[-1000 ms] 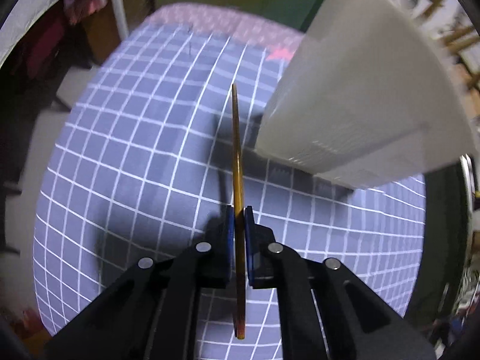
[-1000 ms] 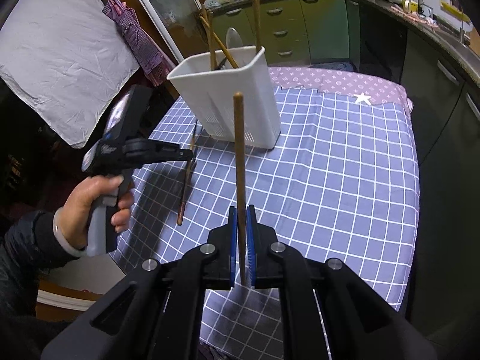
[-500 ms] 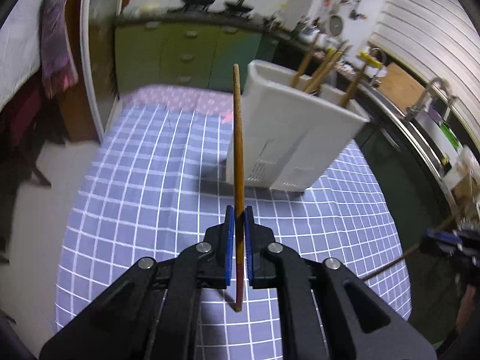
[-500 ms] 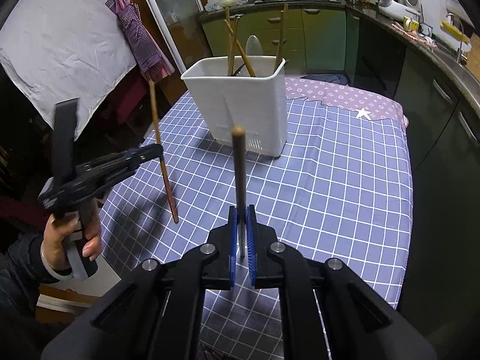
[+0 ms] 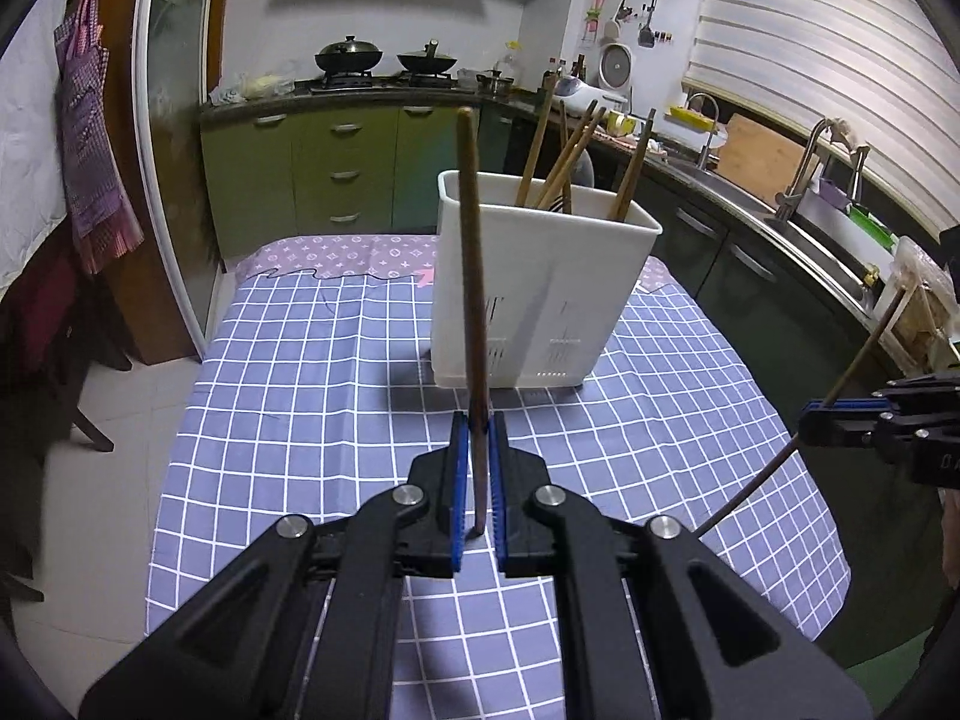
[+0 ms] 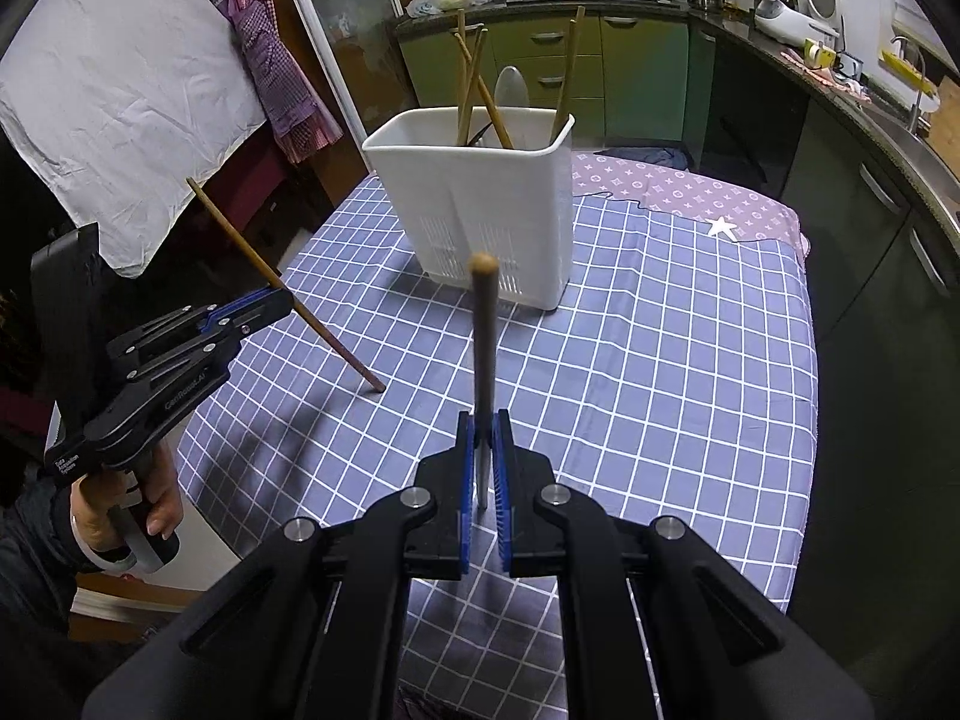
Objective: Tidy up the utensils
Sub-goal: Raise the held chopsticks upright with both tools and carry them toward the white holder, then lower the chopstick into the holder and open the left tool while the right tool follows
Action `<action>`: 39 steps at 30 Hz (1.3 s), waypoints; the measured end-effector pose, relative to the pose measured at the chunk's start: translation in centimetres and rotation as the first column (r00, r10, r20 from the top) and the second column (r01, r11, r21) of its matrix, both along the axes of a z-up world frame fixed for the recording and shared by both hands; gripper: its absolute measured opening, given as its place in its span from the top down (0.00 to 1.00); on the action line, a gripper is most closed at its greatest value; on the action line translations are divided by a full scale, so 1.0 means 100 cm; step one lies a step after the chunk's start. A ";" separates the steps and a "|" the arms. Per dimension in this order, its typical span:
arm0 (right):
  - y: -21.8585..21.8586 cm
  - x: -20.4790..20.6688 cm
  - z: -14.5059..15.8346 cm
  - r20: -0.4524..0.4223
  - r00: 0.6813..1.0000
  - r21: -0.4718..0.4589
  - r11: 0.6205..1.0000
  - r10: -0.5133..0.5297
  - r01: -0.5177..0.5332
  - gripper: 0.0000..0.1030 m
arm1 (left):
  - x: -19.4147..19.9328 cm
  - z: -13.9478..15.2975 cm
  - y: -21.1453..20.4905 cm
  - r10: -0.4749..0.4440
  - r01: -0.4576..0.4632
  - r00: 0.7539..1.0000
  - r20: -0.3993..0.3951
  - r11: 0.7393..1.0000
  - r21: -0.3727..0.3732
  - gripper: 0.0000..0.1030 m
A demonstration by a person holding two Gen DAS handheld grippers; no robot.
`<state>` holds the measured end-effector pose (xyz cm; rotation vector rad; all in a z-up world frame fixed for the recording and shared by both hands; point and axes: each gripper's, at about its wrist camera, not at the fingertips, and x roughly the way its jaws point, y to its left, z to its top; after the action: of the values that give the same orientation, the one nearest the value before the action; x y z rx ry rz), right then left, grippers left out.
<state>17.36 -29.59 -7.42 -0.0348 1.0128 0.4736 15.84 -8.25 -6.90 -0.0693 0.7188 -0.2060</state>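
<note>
Above checked cloth (image 5: 288, 372), each hand-held gripper (image 5: 474, 468) (image 6: 483, 468) clamping a slim wooden chopstick (image 5: 471, 276) (image 6: 483, 336), ribbed white holder (image 5: 540, 294) beyond

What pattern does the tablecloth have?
The tablecloth is lavender-blue with a white grid, clearest in the right wrist view.

Your white utensil holder (image 5: 543, 294) sits on a blue cloth (image 5: 300, 396) checked with white lines. You see green cabinets (image 5: 336, 174) behind it.

bin (image 5: 543, 300) on table (image 5: 288, 396), toward far end | chopsticks (image 6: 474, 87) and spoon (image 6: 511, 97) standing in bin | stove (image 5: 384, 81) with pans (image 5: 349, 54) behind table | sink (image 5: 840, 240) right of table | apron (image 6: 270, 54) hanging left
</note>
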 end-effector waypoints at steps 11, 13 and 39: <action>0.000 0.000 0.000 -0.001 1.000 0.000 1.000 0.000 0.000 0.93 | -0.010 0.009 -0.002 -0.037 0.036 0.999 0.023 0.998 0.043 0.93; 0.001 0.000 0.000 -0.001 1.000 -0.002 1.000 0.002 -0.002 0.93 | -0.011 0.012 -0.002 -0.041 0.040 0.999 0.027 0.998 0.044 0.93; -0.006 0.001 -0.003 0.006 1.000 0.008 1.000 0.007 -0.007 0.93 | 0.055 0.169 -0.024 -0.069 0.041 0.965 0.255 0.993 0.112 0.93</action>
<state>17.42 -30.18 -7.70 -0.0327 1.0055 0.4836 21.36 -10.63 10.02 0.0782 0.4703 -0.2251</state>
